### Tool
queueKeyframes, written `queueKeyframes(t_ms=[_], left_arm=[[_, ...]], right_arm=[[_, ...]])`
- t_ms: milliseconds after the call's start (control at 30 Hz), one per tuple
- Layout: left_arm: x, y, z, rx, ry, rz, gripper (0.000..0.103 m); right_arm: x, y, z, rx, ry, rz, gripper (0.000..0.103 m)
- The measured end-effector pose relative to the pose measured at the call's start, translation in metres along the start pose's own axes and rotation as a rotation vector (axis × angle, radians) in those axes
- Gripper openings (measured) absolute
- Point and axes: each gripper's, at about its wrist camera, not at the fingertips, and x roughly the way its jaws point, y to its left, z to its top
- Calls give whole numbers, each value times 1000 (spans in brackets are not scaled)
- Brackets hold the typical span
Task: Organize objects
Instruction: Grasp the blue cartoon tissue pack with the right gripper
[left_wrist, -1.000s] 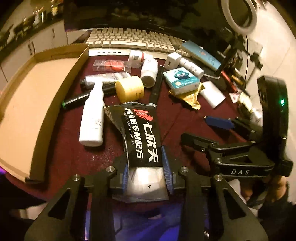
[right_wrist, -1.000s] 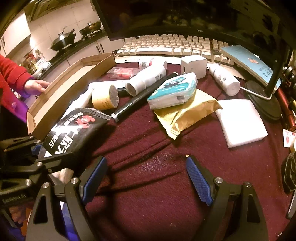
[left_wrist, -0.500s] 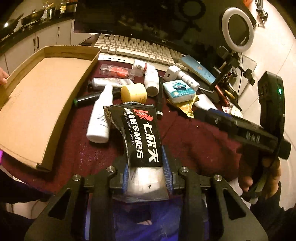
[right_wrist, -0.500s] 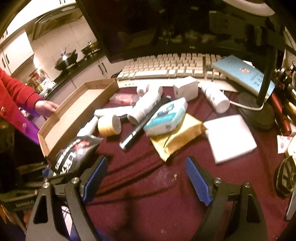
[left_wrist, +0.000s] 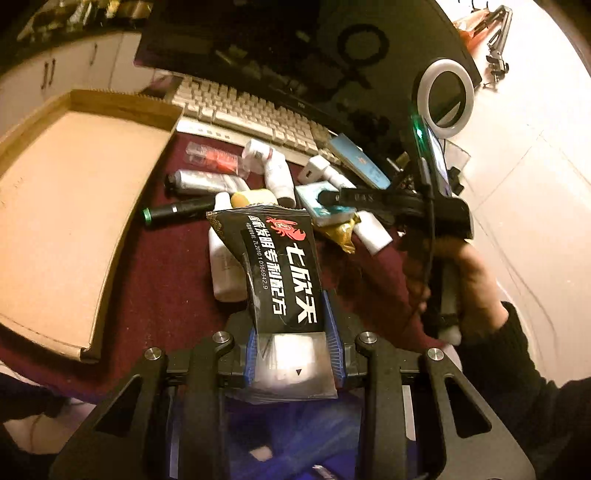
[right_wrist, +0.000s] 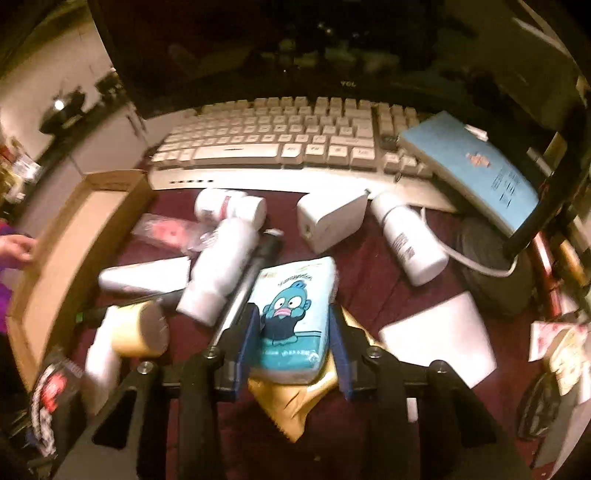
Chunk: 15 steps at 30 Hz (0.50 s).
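Observation:
My left gripper (left_wrist: 293, 332) is shut on a black sachet (left_wrist: 282, 266) with white and red print, held above the dark red cloth. My right gripper (right_wrist: 293, 325) has its blue pads on both sides of a blue tissue pack (right_wrist: 295, 314) with a cartoon face, which lies on a gold packet (right_wrist: 295, 402). The pack also shows in the left wrist view (left_wrist: 321, 206), under the right gripper's body. An open cardboard box (left_wrist: 70, 206) lies at the left, and its corner shows in the right wrist view (right_wrist: 74, 236).
White bottles (right_wrist: 221, 273), a yellow jar (right_wrist: 140, 328), a black pen (left_wrist: 177, 210), a white charger (right_wrist: 332, 221), a white pad (right_wrist: 439, 339) and a blue book (right_wrist: 472, 166) lie on the cloth. A keyboard (right_wrist: 280, 144) and monitor stand behind.
My right gripper moved forward over the pile and closed from wide open onto the blue tissue pack. My left gripper lifted and drew back slightly, still holding the black sachet.

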Motion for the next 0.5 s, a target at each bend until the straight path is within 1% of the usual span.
queueKeyframes(t_ms=[67,100,133,167,233,267,300,367,433,500], left_arm=[[-1,6,4,-16,26,-28,30],[-2,8,6,-21,39,-32,30],[-2,9,10,-25,59,-35,30],[-2,9,12,-23,72,-41,30],[-2,4,14,3,101,-58,30],[-1,1,12,20,106,-50,30],[-1,-5,10,47,104,-38,30],[-1,-10,5,63,83,-48,30],[-5,-16,-3,65,38,-60,30],[-9,-23,-9,65,-2,-42,30]], right_arm=[[-1,4,-1,-8,6,-27,17],[-3,7,-3,-19,4,-42,16],[-8,10,-6,-23,-1,-49,12],[-10,12,-8,-21,-3,-49,9],[-22,12,-13,10,-28,-17,7],[-28,10,-16,28,-50,-3,7],[-35,6,-22,54,-78,17,7],[-43,3,-29,79,-114,53,6],[-53,2,-38,83,-160,93,6],[-63,3,-43,70,-204,130,6]])
